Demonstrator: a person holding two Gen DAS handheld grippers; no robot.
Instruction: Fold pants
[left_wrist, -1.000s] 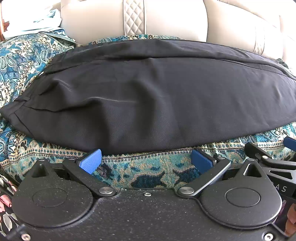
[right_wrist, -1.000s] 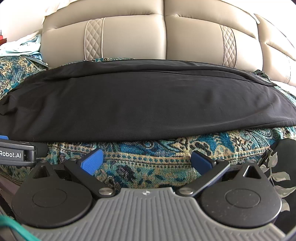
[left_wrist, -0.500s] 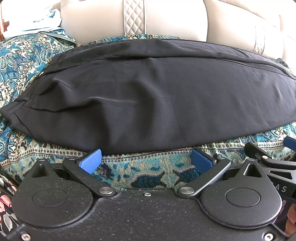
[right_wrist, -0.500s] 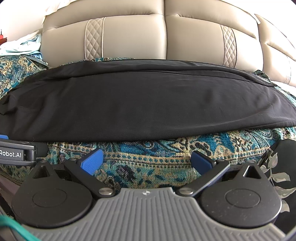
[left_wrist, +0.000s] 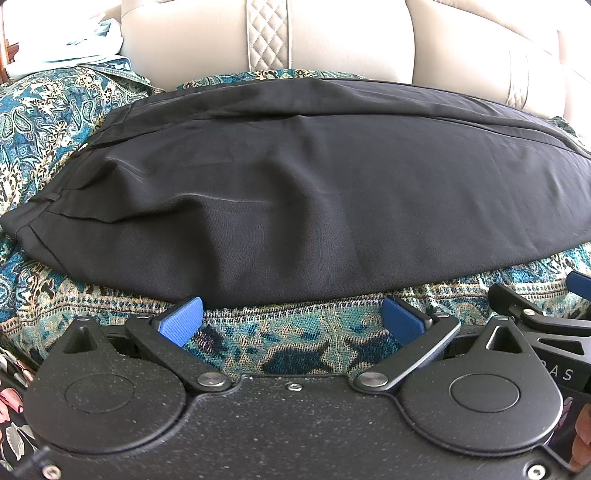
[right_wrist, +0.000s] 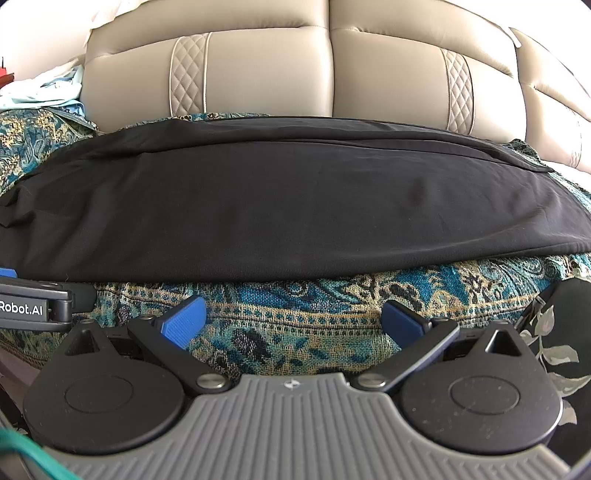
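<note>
Black pants (left_wrist: 314, 192) lie flat and lengthwise across a teal paisley cover (left_wrist: 295, 343), with the waistband at the left; they also show in the right wrist view (right_wrist: 277, 206). My left gripper (left_wrist: 291, 319) is open and empty, its blue fingertips (left_wrist: 181, 321) just at the pants' near edge. My right gripper (right_wrist: 293, 323) is open and empty, a little short of the near edge, over the cover (right_wrist: 295, 314).
A beige leather sofa back (right_wrist: 332, 74) rises behind the pants. Light blue cloth (left_wrist: 74, 48) lies at the far left. The right gripper's arm (left_wrist: 535, 321) shows at the left view's right edge, the left gripper (right_wrist: 33, 306) at the right view's left edge.
</note>
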